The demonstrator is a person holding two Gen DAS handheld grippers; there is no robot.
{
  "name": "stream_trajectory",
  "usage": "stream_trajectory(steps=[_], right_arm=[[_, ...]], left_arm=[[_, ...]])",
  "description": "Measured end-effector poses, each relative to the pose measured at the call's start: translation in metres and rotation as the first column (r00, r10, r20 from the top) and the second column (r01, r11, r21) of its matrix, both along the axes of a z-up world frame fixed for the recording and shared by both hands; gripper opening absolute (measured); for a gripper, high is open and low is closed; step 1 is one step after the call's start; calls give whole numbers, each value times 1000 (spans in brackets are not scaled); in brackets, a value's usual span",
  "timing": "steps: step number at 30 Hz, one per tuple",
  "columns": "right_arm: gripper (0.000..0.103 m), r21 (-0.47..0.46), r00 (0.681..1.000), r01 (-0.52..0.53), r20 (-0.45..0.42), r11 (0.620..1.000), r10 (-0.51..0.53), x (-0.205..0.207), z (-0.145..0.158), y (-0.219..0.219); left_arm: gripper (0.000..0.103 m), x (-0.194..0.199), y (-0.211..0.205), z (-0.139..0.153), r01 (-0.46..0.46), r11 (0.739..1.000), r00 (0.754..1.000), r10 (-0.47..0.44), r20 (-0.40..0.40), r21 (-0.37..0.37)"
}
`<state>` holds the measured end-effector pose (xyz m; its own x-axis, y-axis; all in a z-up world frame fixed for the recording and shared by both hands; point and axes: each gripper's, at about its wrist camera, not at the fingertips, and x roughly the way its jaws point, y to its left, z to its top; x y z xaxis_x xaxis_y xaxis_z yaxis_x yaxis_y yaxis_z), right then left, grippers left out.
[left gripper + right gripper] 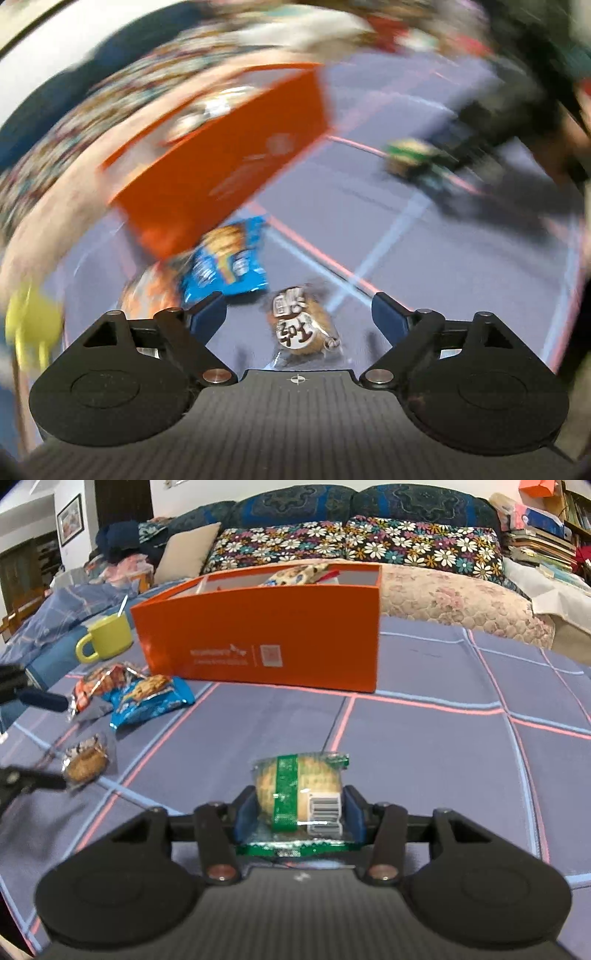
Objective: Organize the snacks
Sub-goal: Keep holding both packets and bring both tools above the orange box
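**Four loose snacks, one box, one mug**

The right gripper (300,808) clamps one round biscuit in a clear wrapper with a green band (301,794), held just above the purple checked cloth (424,746) near its front edge; the left gripper (299,314) stands wide, holding nothing, over one round brown cake in clear wrap (301,321); one blue cookie packet (151,698) touches one orange-and-silver packet (99,685) near the cloth's left edge; behind them stands one open orange cardboard box (266,635), snacks inside; one yellow mug (107,637) sits left of it.
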<state>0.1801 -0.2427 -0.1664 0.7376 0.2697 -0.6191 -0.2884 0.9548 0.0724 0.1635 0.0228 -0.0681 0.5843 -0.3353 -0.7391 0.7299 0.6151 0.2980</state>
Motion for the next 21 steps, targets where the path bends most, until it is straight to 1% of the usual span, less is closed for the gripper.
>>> stream_trajectory(steps=[1,2,3,4,5,7,8,9,11,12,13,14,15,16,18,19,21], right_arm=[[51,1,1000,-1,1,1000,1,0,0,-1],[51,2,1000,-2,1,1000,2,-1,0,-1],[51,3,1000,-2,0,1000,2,0,0,-2],[51,3,1000,-3,0,1000,3,0,0,-2],[51,4,1000,-3,0,1000,3,0,0,-3],[52,4,1000,-2,0,1000,2,1,0,-3],[52,4,1000,-2,0,1000,2,1,0,-3],[52,7,1000,0,-1,1000,0,2,0,-3],[52,18,1000,4,-5,1000,-4,4,1,-5],[52,23,1000,7,-7,1000,-7,5,1,-6],[52,31,1000,10,-9,999,-10,6,1,-7],[52,36,1000,10,-11,999,-10,7,1,-8],[52,39,1000,10,-13,999,-10,7,1,-9],[52,41,1000,9,-14,999,-9,8,1,-9],[52,37,1000,6,-11,999,-5,7,0,-9],[52,36,1000,5,-12,999,-5,7,1,-9],[52,45,1000,9,-17,999,-8,6,1,-11]], left_arm=[[80,2,0,0,48,998,999,-49,11,50],[77,7,-2,0,112,989,994,-112,-3,95],[74,11,-3,0,188,975,982,-185,-32,120],[69,14,-4,1,272,953,962,-264,-70,135],[68,18,-7,2,346,926,937,-331,-114,152],[64,24,-14,1,447,876,892,-421,-166,182],[60,29,-18,0,478,855,876,-447,-179,203],[58,35,-23,-1,500,839,864,-465,-195,215],[54,45,-29,-3,542,811,835,-488,-255,222],[54,45,-31,-5,570,791,813,-502,-296,224],[59,47,-28,-6,606,763,782,-520,-344,223],[63,47,-26,-7,636,736,758,-541,-364,231],[63,46,-25,-10,646,724,752,-547,-369,243],[66,48,-23,-12,640,724,757,-536,-373,259],[67,56,-20,-12,607,754,777,-497,-387,250],[66,58,-17,-11,588,772,788,-477,-390,243],[61,60,-11,-10,521,825,821,-414,-393,219]])
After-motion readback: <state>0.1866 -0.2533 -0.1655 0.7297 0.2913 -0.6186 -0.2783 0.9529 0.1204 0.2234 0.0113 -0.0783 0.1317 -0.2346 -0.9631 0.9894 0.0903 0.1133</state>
